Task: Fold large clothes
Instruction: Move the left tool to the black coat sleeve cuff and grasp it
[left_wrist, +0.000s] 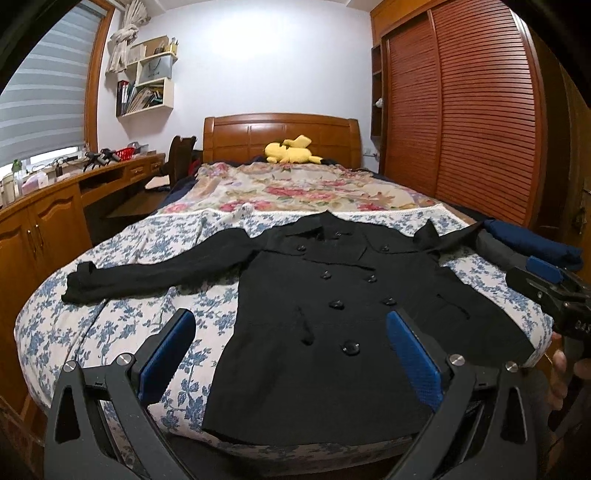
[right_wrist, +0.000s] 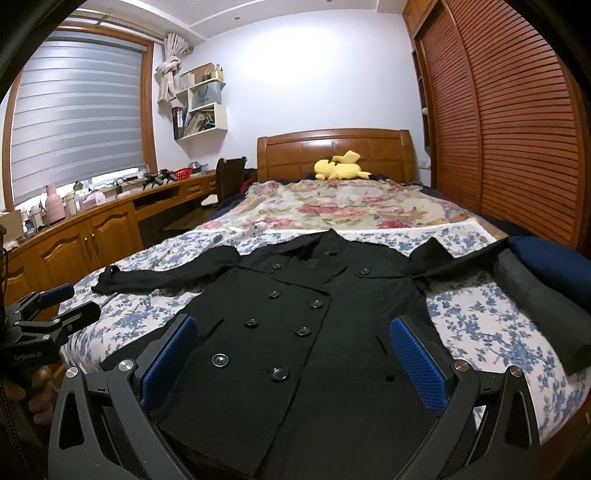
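- No fold shows yet on the black coat (left_wrist: 332, 295): it lies flat, front up and buttoned, on the blue-flowered sheet (left_wrist: 122, 321) at the foot of the bed
- One sleeve (left_wrist: 147, 266) stretches straight out toward the desk side; the other sleeve (right_wrist: 443, 262) runs out toward the wardrobe side, its end hidden among the stacked dark garments (right_wrist: 546, 295) by that edge
- Both sleeves and the body remain to be folded, so I judge the task at its very start
- Left gripper (left_wrist: 291, 350) hovers over the hem, jaws spread wide, empty
- Right gripper (right_wrist: 295, 362) likewise hangs above the lower front, wide and holding nothing
- Beyond, a yellow plush toy (left_wrist: 291, 149) rests by the headboard
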